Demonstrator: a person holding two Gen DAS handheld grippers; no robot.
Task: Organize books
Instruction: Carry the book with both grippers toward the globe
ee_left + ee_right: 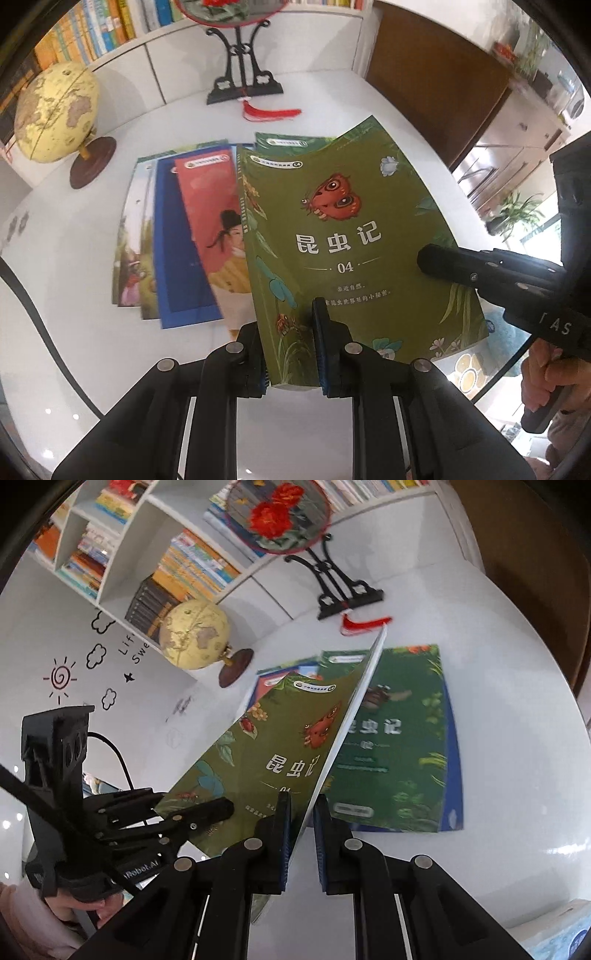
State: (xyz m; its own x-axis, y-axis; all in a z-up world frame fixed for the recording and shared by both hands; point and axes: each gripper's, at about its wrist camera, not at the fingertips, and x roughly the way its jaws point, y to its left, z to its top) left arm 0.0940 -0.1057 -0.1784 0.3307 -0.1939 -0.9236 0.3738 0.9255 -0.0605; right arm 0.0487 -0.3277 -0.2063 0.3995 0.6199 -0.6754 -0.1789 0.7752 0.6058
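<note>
A green book (343, 236) with a red butterfly on its cover hangs tilted above the white table (74, 332). My left gripper (291, 325) is shut on its lower edge near the spine. My right gripper (430, 258) reaches in from the right and is shut on the book's open side. In the right wrist view the green book (258, 760) stands almost edge-on between the jaws of my right gripper (301, 805), while my left gripper (221, 810) pinches its lower corner. Beneath it, a red book (207, 221), a blue book (173, 240) and a pale picture book (129, 258) lie fanned out.
A second green book (399, 738) lies flat on a blue one at the right. A yellow globe (55, 110) stands at the back left, and a black fan stand (242, 74) with a red tassel (271, 113) at the back. Bookshelves (177, 565) line the wall.
</note>
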